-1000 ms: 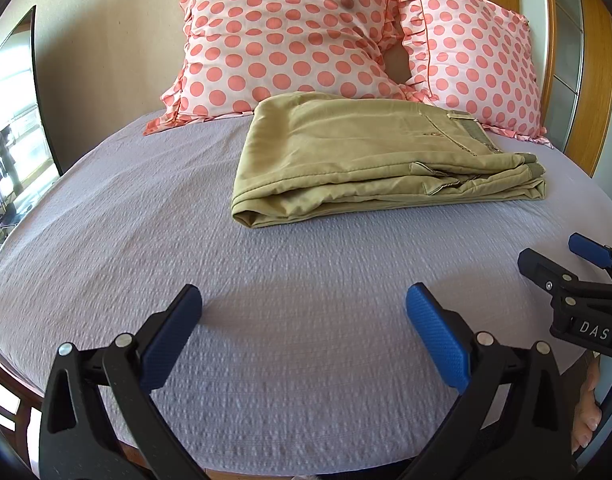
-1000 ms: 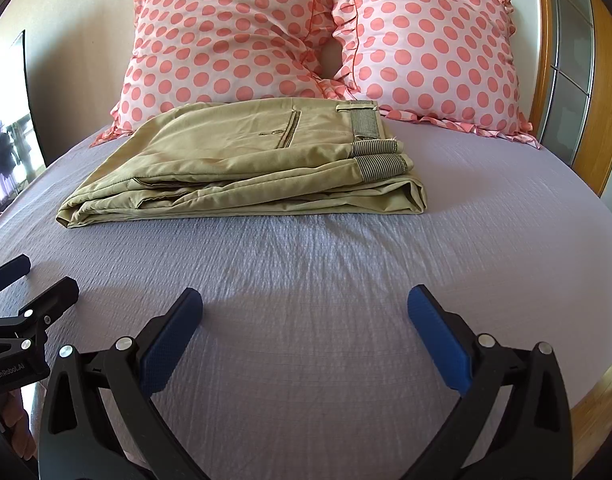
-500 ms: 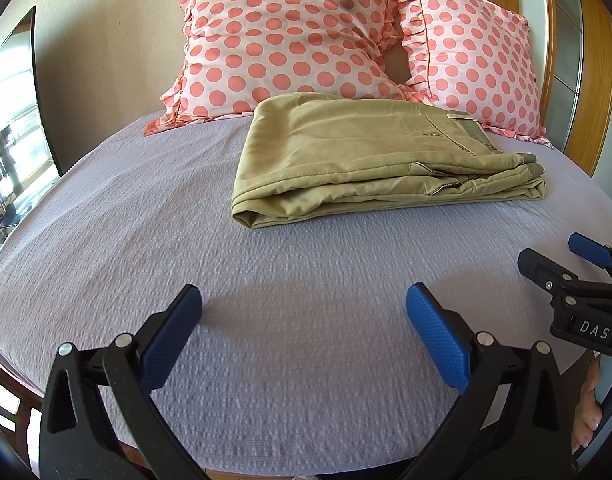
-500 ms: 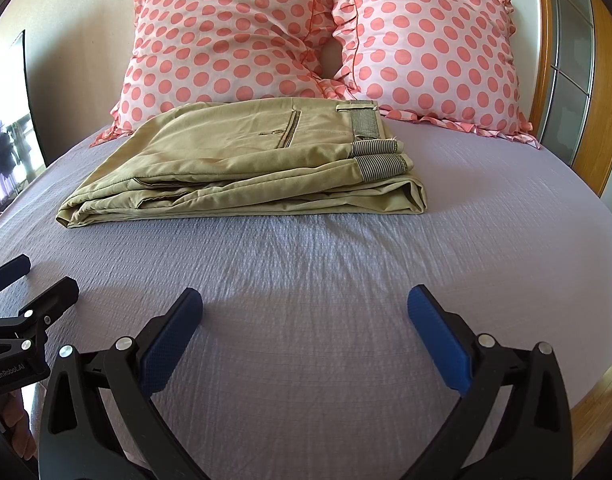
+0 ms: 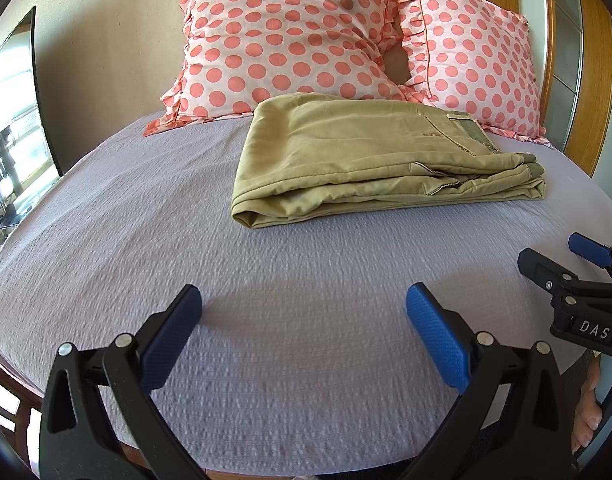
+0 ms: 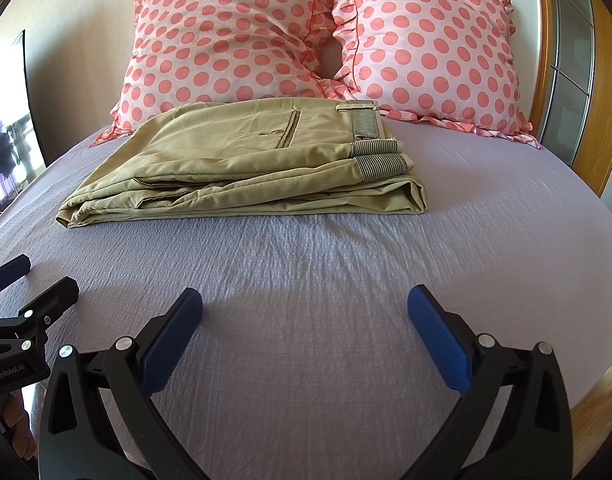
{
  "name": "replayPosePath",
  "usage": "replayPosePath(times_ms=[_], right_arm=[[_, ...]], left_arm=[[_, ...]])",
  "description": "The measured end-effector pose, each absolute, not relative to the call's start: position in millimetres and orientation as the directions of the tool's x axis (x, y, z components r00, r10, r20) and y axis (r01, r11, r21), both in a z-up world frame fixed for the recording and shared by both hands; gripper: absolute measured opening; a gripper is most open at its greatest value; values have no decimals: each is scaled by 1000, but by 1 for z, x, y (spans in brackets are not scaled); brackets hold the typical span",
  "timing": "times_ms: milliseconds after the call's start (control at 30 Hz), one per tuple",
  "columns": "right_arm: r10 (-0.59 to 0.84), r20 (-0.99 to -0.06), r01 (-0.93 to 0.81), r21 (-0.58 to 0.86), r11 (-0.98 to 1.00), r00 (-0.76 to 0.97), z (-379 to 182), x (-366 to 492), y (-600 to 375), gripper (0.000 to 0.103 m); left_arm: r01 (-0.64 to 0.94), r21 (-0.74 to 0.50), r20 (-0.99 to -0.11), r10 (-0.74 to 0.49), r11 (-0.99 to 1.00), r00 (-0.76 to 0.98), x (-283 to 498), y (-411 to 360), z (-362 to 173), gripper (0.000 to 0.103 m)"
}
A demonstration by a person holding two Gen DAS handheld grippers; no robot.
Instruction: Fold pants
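Khaki pants (image 5: 370, 160) lie folded in a flat stack on the lilac bedsheet (image 5: 266, 280), just in front of the pillows; they also show in the right wrist view (image 6: 246, 164), waistband to the right. My left gripper (image 5: 304, 320) is open and empty, above the sheet near the bed's front edge, well short of the pants. My right gripper (image 6: 306, 320) is open and empty too, beside the left one. Each gripper shows at the edge of the other's view: the right (image 5: 566, 268), the left (image 6: 26, 284).
Two pink polka-dot pillows (image 5: 282, 36) (image 6: 430, 44) lean on the wall behind the pants. A wooden bed frame (image 6: 602, 100) runs along the right. A window or mirror (image 5: 10, 128) is at the left.
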State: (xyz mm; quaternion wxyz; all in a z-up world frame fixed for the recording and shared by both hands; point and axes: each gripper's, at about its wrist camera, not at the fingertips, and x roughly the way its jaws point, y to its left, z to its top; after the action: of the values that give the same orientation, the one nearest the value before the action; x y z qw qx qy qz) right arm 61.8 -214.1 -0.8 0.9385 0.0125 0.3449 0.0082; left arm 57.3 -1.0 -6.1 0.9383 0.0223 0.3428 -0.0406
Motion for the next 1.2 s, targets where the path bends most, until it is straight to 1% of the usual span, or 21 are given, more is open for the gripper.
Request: replayPosePath(times_ms=[533,1200], right_arm=[[23,-648,-6,29,1000,761,-1,62,-214,102],[25,-648,-8,29,1000,761,-1,62,-215,102]], left_arm=[[74,13,-705,-43,997,708,66,-2,0,101],[71,13,-704,-41,997,709,65,-3,0,101]])
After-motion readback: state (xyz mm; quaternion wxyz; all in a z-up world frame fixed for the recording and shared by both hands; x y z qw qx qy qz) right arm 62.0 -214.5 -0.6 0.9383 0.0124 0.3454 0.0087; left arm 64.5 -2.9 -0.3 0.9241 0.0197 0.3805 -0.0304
